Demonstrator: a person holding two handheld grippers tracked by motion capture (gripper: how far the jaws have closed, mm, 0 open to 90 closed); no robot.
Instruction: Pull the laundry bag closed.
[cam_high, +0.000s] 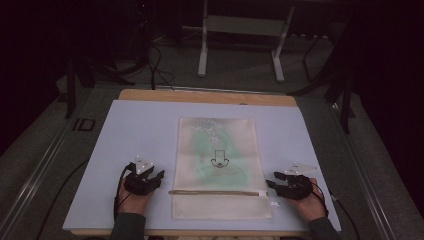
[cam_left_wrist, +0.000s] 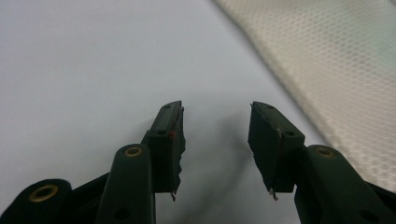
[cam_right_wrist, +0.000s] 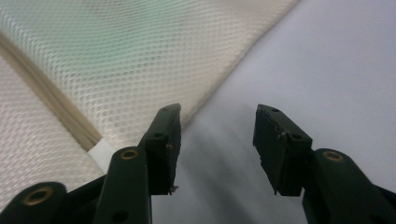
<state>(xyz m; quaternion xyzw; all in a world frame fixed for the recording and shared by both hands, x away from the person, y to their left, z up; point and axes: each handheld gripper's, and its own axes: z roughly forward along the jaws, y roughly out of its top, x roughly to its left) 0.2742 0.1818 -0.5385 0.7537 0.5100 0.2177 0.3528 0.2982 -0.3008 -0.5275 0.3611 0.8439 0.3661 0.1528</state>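
Mesh bag (cam_high: 218, 165) lies flat in the middle of your worktop (cam_high: 135, 135), its long side running away from you, with a zipper (cam_high: 215, 192) crossing it near your end. Through the cream netting you can see something green inside, and a small dark arrow mark sits near the middle of the bag. The zipper line looks drawn all the way across, with its white pull tab (cam_high: 262, 193) at the right-hand end, so I judge the bag to be zipped shut and nothing taken out of it yet.

Your left tongs (cam_high: 159, 176) rest low on the worktop just beside the bag's left edge, spread wide and holding nothing; in the left gripper view bare worktop shows between the jaws, with the mesh off to one side. Your right tongs (cam_high: 271, 184) sit just beside the bag's right edge, close to the pull tab, also spread wide and empty; in the right gripper view the white tab (cam_right_wrist: 100, 154) and the zipper's end lie just by one jaw, though I cannot tell whether that jaw touches the fabric.

So the work reads as barely begun: neither side has a grip. What is likely left is to pinch the tab with the right tongs, steady the fabric with the left, and draw the zipper along.
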